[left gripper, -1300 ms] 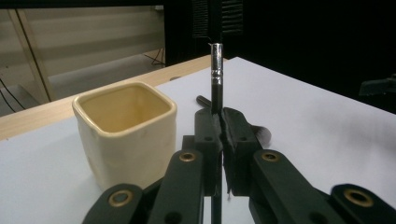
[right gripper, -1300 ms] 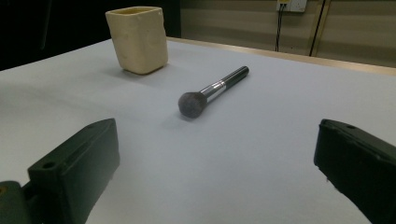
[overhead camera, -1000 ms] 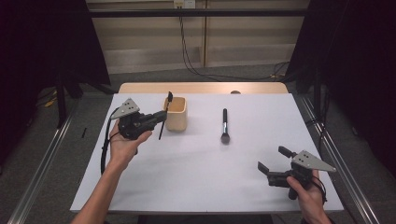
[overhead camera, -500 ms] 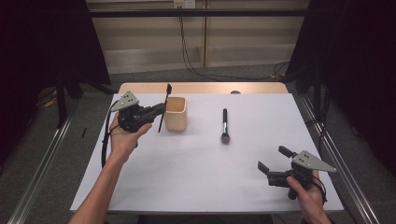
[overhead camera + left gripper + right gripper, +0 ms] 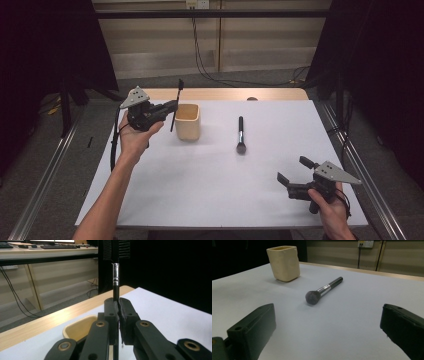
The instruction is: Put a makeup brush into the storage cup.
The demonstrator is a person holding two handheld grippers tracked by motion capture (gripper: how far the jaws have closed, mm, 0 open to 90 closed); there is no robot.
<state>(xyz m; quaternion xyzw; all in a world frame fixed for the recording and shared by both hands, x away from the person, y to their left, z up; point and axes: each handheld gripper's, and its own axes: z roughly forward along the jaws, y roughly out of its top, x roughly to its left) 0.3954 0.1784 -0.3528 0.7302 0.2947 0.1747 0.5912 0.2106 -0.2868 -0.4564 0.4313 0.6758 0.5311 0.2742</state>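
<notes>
My left gripper (image 5: pixel 170 106) (image 5: pixel 118 305) is shut on a thin black brush (image 5: pixel 176 102) (image 5: pixel 115 282) with a silver ferrule, held nearly upright just left of the cream cup (image 5: pixel 187 121) (image 5: pixel 78 327). The brush head points up and its handle hangs below the jaws. A second, thicker black brush (image 5: pixel 240 135) (image 5: pixel 322 290) lies on the white table, its round bristle head toward me. My right gripper (image 5: pixel 295 171) (image 5: pixel 328 335) is open near the front right of the table, nothing between its jaws, aimed toward the lying brush and the cup (image 5: pixel 284 263).
The white table sheet (image 5: pixel 210 185) has a wooden strip along its far edge (image 5: pixel 225 94). Metal rails run along both sides of the table (image 5: pixel 45 170). Cables hang from a wall socket behind (image 5: pixel 197 35).
My left gripper has lifted the thin brush a little and carried it away from me, beside the cup's far left. The right gripper has stayed put.
</notes>
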